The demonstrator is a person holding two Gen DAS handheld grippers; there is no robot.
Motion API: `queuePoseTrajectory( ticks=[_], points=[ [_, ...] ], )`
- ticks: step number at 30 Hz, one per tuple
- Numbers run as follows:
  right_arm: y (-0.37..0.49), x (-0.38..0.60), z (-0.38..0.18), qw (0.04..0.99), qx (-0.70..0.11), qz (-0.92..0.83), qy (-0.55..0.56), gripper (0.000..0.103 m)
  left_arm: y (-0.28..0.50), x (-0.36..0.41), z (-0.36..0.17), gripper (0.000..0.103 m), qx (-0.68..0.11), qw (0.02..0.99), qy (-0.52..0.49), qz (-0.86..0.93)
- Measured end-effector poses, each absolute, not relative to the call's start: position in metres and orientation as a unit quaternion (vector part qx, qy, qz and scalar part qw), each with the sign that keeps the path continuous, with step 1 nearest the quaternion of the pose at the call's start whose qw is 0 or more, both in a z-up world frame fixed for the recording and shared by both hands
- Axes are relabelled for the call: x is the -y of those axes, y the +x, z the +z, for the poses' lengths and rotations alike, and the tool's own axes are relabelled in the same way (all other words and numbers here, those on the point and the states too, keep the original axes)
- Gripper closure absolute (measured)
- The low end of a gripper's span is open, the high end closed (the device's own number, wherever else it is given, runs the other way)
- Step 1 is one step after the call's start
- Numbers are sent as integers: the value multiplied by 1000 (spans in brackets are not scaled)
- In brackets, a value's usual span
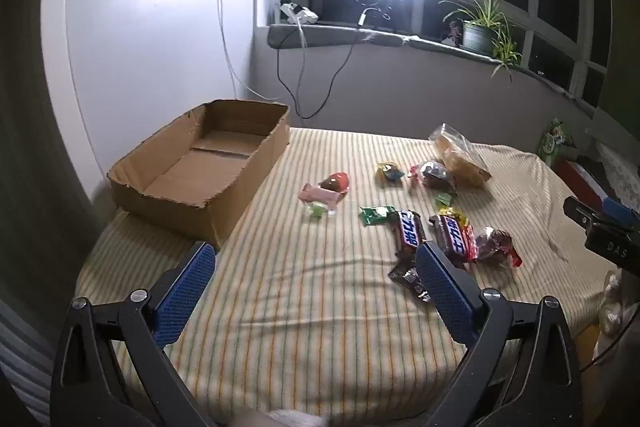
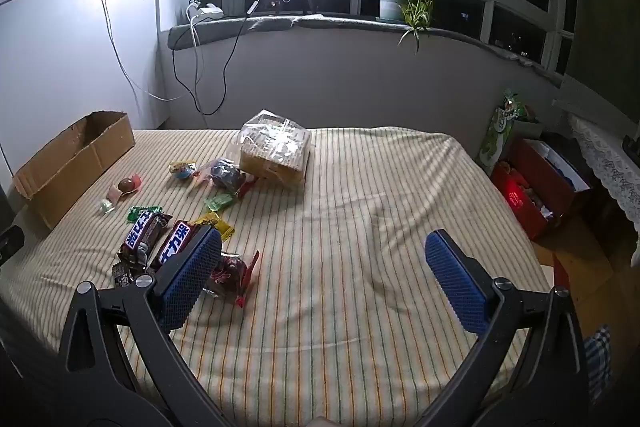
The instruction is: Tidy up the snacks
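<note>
left gripper (image 1: 314, 269) jaws wide apart, empty | right gripper (image 2: 324, 259) same | snacks (image 1: 408, 227) loose on striped cloth (image 1: 300, 307) | cardboard box (image 1: 200, 187) empty, left of the snacks

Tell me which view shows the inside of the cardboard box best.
The left wrist view: the box sits close, its bare floor and all four walls visible, nothing inside. The right wrist view shows the box only at the left edge, mostly its outer side wall, its floor hidden.
</note>
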State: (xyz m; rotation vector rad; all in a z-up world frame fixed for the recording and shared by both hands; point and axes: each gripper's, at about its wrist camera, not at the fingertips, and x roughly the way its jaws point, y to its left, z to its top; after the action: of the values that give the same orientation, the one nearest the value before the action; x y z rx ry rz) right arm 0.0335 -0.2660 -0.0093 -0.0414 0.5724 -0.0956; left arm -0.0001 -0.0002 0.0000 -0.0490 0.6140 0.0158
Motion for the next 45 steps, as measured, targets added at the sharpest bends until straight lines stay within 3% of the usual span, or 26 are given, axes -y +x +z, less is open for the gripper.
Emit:
queuePoseTrajectory(
  ticks=[45],
  points=[
    [29,261,-5,961,-271,-49,-33,0,-5,-5,6,4,-287,957,-40,-3]
  ],
)
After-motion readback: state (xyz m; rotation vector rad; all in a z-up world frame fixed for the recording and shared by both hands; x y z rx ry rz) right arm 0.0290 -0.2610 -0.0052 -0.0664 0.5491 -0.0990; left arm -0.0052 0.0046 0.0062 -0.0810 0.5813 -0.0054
